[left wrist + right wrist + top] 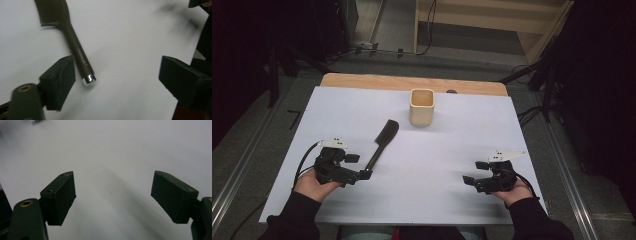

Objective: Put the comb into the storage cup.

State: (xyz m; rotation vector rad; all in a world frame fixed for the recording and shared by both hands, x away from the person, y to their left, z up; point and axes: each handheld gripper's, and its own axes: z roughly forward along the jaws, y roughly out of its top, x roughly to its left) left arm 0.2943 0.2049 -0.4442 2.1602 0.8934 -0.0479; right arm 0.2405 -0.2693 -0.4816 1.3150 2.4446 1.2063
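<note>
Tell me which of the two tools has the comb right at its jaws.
The left tool. The comb handle's silver-capped end lies just beside one of its open jaws, not gripped. The right tool is open over bare white table.

The comb [75, 47] looks like dull dark plastic with a shiny metal tip. The cup [422, 107] looks like smooth pale wood.

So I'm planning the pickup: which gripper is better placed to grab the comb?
Left. The left gripper is open with the comb handle's end lying just ahead, beside one jaw. The right gripper, also open, sits across the table over bare surface.
</note>
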